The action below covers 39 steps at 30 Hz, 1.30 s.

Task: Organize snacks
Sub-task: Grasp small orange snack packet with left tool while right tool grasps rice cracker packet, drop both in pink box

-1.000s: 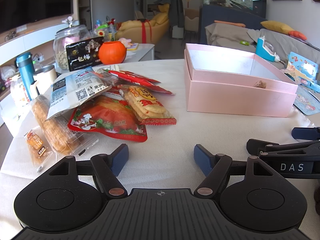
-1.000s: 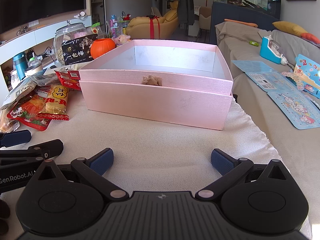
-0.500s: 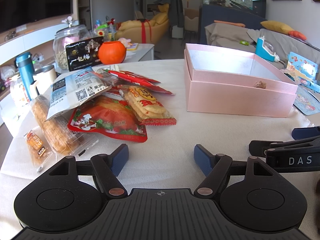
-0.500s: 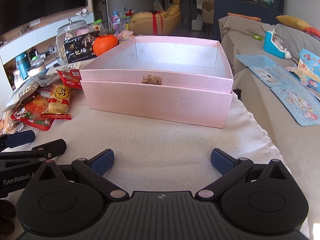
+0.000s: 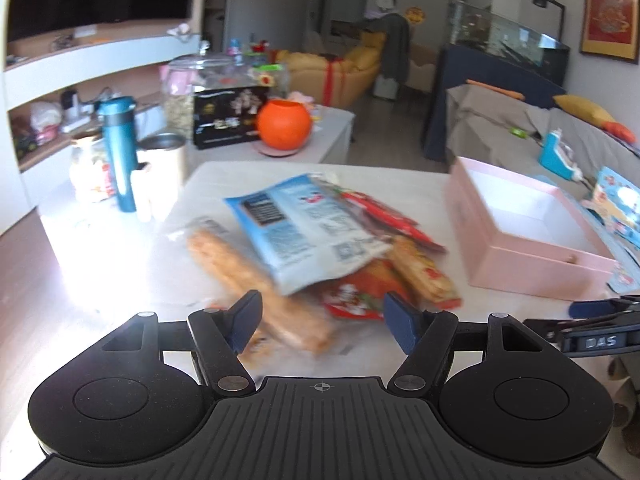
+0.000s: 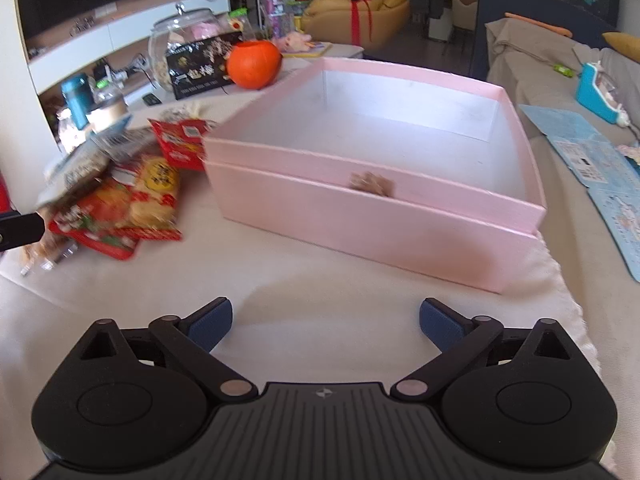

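Note:
A pile of snack packets lies on the white cloth left of the open, empty pink box [image 5: 532, 268]. On top is a blue-and-white packet [image 5: 312, 232]. It overlaps a clear pack of long biscuits [image 5: 248, 276], a red packet [image 5: 352, 300] and a cracker pack [image 5: 424, 276]. My left gripper [image 5: 322, 312] hovers at the near edge of the pile, its jaws closing with the end of the biscuit pack between them, pads not pressing it. My right gripper [image 6: 325, 314] stands open over bare cloth in front of the pink box [image 6: 360, 232]. Left of the box lie the cracker pack [image 6: 154, 192] and the red packet [image 6: 100, 220].
Behind the pile stand a teal bottle [image 5: 118, 152], a glass jar [image 5: 188, 92], a black box [image 5: 228, 120] and an orange ball [image 5: 284, 124]. Blue printed sheets [image 6: 592, 160] lie right of the box. The right gripper's finger [image 5: 592, 340] shows at the left view's right edge.
My left gripper has swung left and moved up to the snack pile, and its jaws have narrowed. The right gripper has shifted slightly and tilted down toward the box.

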### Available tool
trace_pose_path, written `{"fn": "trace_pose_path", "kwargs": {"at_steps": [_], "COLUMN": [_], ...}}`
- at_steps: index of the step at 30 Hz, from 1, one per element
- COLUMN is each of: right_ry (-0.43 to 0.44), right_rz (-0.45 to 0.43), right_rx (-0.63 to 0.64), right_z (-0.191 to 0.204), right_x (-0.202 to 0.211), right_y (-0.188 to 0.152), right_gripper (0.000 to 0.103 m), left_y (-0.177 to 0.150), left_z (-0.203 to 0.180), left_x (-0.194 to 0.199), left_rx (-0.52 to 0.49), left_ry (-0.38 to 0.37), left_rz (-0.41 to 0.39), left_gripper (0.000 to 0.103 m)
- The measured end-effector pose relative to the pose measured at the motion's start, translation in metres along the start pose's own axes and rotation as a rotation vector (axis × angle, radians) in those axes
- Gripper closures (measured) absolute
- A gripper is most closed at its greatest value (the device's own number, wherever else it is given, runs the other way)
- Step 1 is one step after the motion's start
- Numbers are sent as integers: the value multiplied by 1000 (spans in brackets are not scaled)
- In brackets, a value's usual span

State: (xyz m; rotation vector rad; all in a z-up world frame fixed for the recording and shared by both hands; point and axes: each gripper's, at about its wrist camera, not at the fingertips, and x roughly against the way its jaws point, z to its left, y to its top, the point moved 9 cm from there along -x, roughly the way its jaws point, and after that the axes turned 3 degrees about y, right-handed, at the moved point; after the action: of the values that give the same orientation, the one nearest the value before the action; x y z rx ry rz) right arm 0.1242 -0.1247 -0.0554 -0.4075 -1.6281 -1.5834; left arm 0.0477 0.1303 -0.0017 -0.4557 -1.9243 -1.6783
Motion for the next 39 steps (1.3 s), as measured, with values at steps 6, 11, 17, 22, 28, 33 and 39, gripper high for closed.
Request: {"fn": "trace_pose_path", "kwargs": {"at_steps": [6, 11, 17, 22, 28, 33, 39], "right_ry": [107, 63, 114, 213, 242, 229, 207], "right_rz": [-49, -52, -29, -58, 33, 101, 151], "right_rx": [69, 130, 147, 133, 45, 105, 253], "right_z": [50, 59, 64, 81, 107, 115, 93], "right_x": [-7, -12, -7, -5, -56, -62, -7], "right_y": [34, 38, 27, 42, 67, 59, 30], "right_gripper": [5, 5, 5, 15, 40, 68, 69], "left_y": [-14, -21, -13, -22, -29, -33, -42], "left_z": [39, 45, 42, 53, 55, 48, -10], "left_x": [-12, -34, -48, -37, -28, -21, 1], "left_rx": [77, 104, 34, 23, 22, -10, -30], "left_ry": [29, 41, 46, 61, 47, 22, -171], "left_rz": [83, 123, 108, 123, 128, 141, 137], "left_gripper": [31, 38, 63, 72, 72, 72, 76]}}
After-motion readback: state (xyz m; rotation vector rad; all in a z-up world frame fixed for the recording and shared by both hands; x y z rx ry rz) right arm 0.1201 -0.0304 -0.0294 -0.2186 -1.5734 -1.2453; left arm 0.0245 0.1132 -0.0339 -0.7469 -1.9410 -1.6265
